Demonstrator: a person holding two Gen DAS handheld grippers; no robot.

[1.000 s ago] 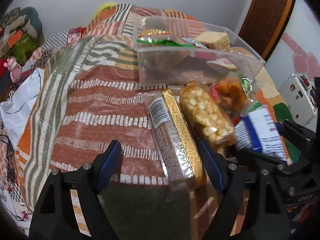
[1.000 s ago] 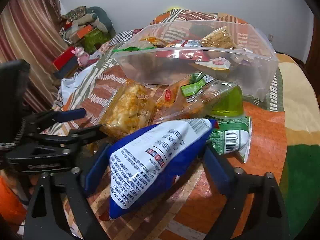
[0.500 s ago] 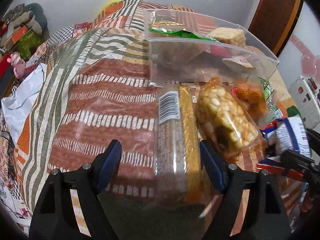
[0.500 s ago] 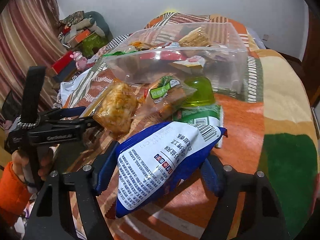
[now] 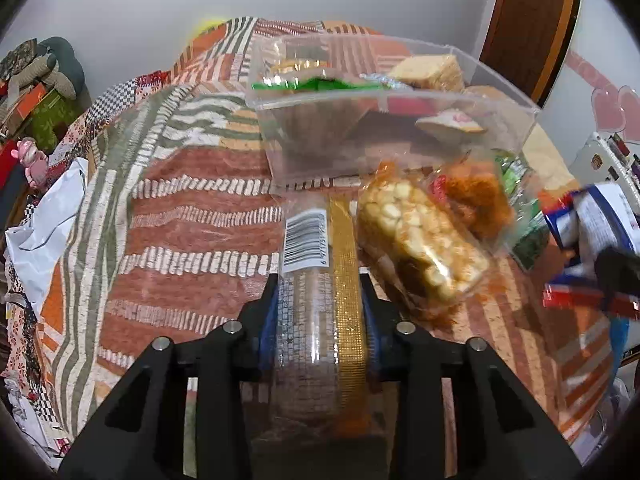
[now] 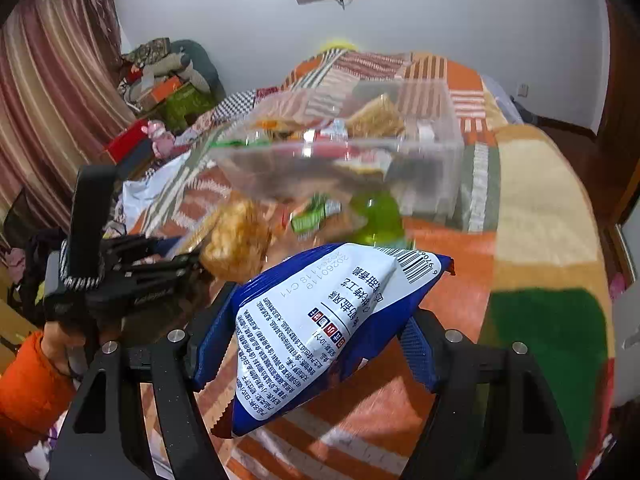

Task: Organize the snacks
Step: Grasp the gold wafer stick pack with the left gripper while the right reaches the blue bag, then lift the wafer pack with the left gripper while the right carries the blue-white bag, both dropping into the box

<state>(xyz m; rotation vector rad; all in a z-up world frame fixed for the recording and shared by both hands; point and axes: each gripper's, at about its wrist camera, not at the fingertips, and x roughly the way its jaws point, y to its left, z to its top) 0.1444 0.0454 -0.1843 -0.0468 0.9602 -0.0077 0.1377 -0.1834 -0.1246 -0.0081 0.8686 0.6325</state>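
Note:
My left gripper (image 5: 320, 304) is shut on a long clear biscuit pack with a gold strip (image 5: 320, 280), lying on the bedspread. My right gripper (image 6: 320, 320) is shut on a blue and white snack bag (image 6: 320, 320) and holds it lifted above the bed. The bag also shows at the right of the left wrist view (image 5: 596, 220). A clear plastic bin (image 5: 384, 120) with several snacks inside stands just beyond; it also shows in the right wrist view (image 6: 344, 160). A popcorn bag (image 5: 416, 240) and an orange snack bag (image 5: 476, 200) lie between the grippers and the bin.
A green jelly cup (image 6: 376, 216) and a green packet (image 6: 312, 216) lie before the bin. The patterned bedspread (image 5: 180, 220) covers the bed. A white plastic bag (image 5: 48, 220) and cluttered boxes (image 6: 172, 96) sit at the left. A door (image 5: 532, 20) is at the far right.
My left gripper has closed on the biscuit pack. My right gripper has closed on the blue bag and lifted it up toward the bin.

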